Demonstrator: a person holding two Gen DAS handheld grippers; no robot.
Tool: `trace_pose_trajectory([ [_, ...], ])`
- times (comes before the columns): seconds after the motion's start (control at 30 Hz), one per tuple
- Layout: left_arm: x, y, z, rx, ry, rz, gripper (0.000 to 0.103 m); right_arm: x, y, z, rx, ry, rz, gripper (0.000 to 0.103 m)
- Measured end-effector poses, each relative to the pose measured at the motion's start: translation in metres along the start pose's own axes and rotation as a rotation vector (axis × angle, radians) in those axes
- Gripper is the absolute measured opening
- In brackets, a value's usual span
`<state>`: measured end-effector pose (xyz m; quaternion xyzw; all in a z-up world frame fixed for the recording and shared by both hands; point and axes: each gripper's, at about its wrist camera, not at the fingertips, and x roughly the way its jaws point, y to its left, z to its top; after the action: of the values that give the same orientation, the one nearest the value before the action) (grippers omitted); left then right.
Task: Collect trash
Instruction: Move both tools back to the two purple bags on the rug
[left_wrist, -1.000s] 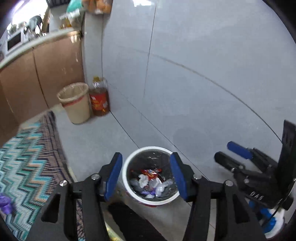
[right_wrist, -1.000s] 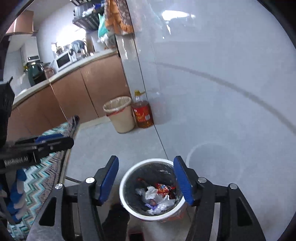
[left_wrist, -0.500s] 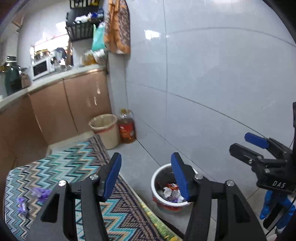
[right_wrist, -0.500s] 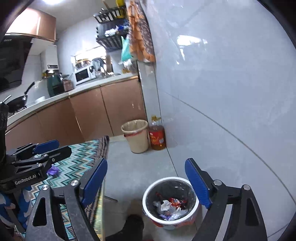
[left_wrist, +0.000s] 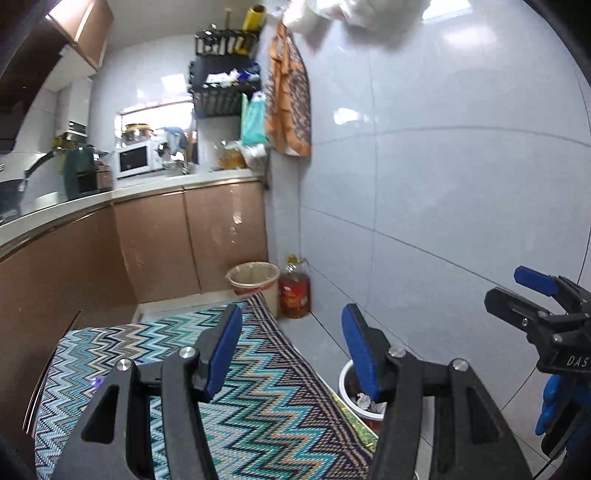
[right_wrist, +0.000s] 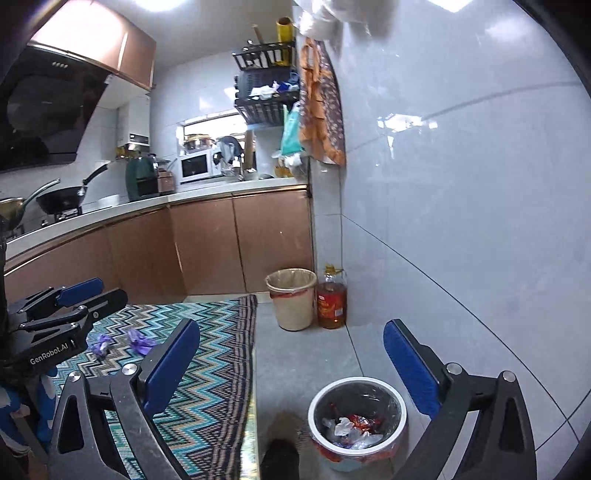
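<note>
- My left claw (left_wrist: 291, 354), black-framed with blue pads, is spread wide with nothing between the pads; it hangs above the near right part of the zigzag cloth.
- My right claw (right_wrist: 291, 363), the same black and blue build, is spread wider and is bare too, held over grey floor tiles.
- The small round white-rimmed bin with a dark liner (right_wrist: 357, 421) stands on the floor near me, just right of the table edge and close to the pale tiled wall (right_wrist: 461, 206).
- In that bin lie crumpled red and white wrappers (right_wrist: 352, 424); in the left view my right pad hides most of it (left_wrist: 356, 397).
- Two crumpled purple wrappers (right_wrist: 140, 339) lie on the teal, blue and brown zigzag tablecloth (right_wrist: 207, 354), left of my right claw and just beside the left claw's tip; they lie well apart from the small bin.
- Far off, a beige wastebasket with a plastic liner (right_wrist: 291, 297) stands against the brown kitchen cabinets (right_wrist: 240, 240).
- An amber oil bottle with a red label (right_wrist: 332, 299) stands just right of that wastebasket, by the wall.
- A white microwave (right_wrist: 195, 166) sits on the far counter, and a black wok (right_wrist: 61, 199) sits on the stove at far left.
</note>
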<state>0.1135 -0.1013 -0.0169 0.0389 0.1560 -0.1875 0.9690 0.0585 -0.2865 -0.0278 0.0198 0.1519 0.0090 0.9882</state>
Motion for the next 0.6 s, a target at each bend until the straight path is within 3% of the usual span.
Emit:
trace_pose_trajectory([
  [0.33, -0.053, 0.041, -0.009, -0.044, -0.074, 0.087, 0.055, -0.025, 0.050, 0.009, -0.076, -0.036, 0.055, 0.103],
  [0.47, -0.064, 0.055, -0.010, -0.045, -0.090, 0.128, 0.070, -0.028, 0.065, 0.014, -0.096, -0.042, 0.097, 0.103],
  [0.6, -0.067, 0.080, -0.013, -0.076, -0.092, 0.172, 0.070, -0.017, 0.081, 0.017, -0.117, -0.034, 0.141, 0.103],
])
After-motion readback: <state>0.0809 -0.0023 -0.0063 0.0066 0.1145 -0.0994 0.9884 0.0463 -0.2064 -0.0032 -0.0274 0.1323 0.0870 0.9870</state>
